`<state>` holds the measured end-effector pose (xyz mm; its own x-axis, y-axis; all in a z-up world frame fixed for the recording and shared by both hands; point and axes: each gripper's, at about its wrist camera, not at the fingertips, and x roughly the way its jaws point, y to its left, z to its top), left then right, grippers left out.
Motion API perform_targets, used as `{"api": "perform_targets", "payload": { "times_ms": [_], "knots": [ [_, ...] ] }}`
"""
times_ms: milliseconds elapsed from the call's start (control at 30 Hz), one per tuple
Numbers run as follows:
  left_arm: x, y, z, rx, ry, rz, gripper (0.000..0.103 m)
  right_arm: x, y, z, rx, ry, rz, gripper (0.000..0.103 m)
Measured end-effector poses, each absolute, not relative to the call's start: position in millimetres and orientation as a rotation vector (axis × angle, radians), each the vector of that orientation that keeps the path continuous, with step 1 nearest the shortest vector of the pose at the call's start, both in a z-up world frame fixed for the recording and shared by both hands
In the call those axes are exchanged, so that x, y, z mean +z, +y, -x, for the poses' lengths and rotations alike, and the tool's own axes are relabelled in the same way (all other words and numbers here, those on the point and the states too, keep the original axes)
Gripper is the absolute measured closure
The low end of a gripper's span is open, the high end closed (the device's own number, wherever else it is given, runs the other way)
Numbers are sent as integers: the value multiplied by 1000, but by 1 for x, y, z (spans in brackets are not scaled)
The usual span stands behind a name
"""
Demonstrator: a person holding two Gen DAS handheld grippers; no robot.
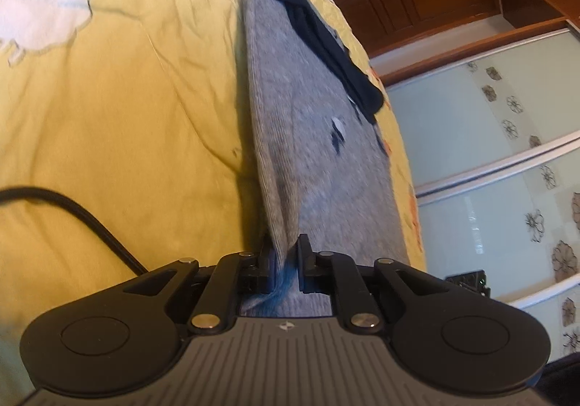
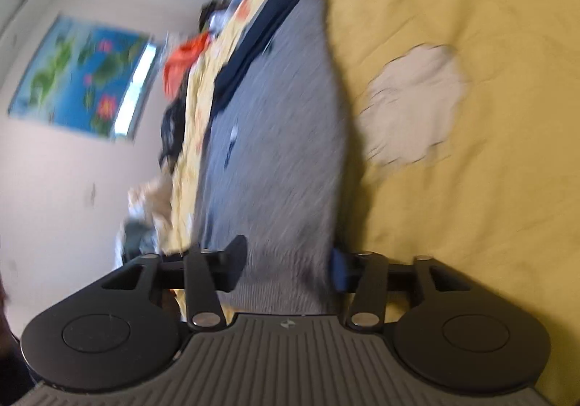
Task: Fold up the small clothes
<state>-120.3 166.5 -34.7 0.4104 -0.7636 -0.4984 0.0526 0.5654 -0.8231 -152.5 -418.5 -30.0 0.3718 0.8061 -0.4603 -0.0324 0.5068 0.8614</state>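
Between the left gripper (image 1: pixel 284 261) fingers, clamped, grey garment (image 1: pixel 308 137) extends ahead; right gripper (image 2: pixel 286 266) spread apart astride its other end.

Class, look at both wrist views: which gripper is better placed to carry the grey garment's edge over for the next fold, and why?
Probably the left gripper: its jaws are pinched shut on the grey garment. The right gripper has jaws spread wide around the cloth, gripping nothing.
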Motion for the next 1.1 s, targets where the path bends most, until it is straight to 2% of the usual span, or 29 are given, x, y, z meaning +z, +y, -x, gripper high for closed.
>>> {"api": "perform_targets", "payload": {
  "times_ms": [100, 167, 200, 233, 433, 533, 700, 767, 800, 833, 867, 900, 933, 967, 1000, 1100],
  "knots": [
    [-35, 165, 120, -602, 1032, 832, 91, -27, -408, 148, 668, 1074, -875, 55],
    [-34, 164, 120, -609, 1045, 825, 91, -26, -399, 148, 675, 1109, -817, 69],
    [-33, 163, 121, -614, 1052, 817, 91, -27, -397, 148, 667, 1124, -794, 83],
    [-31, 162, 122, -617, 1054, 807, 91, -27, -398, 149, 652, 1134, -772, 88],
    [-24, 157, 132, -613, 1098, 697, 93, 7, -426, 162, 640, 1016, -745, 94],
    [-27, 159, 133, -618, 1092, 713, 93, -10, -438, 164, 510, 1110, -679, 98],
    [-1, 168, 135, -567, 1067, 574, 92, -19, -431, 163, 532, 1103, -714, 97],
    [20, 189, 133, -506, 1038, 547, 91, -12, -441, 160, 469, 1072, -690, 89],
    [31, 200, 129, -456, 1008, 544, 89, -4, -448, 157, 396, 1031, -678, 78],
    [43, 208, 124, -401, 956, 544, 83, 7, -450, 153, 321, 979, -657, 62],
    [57, 209, 118, -334, 887, 530, 78, 18, -452, 148, 241, 914, -614, 53],
    [70, 204, 112, -285, 810, 504, 62, 29, -446, 141, 168, 841, -556, 38],
    [79, 193, 106, -264, 725, 489, 38, 37, -438, 132, 141, 779, -505, 29],
    [83, 177, 99, -266, 646, 494, 28, 42, -422, 119, 157, 736, -471, 27],
    [81, 157, 89, -287, 594, 511, 23, 43, -403, 105, 193, 703, -456, 23],
    [56, 86, 47, -324, 657, 510, 23, 32, -339, 55, 331, 657, -465, 17]
  ]
}}
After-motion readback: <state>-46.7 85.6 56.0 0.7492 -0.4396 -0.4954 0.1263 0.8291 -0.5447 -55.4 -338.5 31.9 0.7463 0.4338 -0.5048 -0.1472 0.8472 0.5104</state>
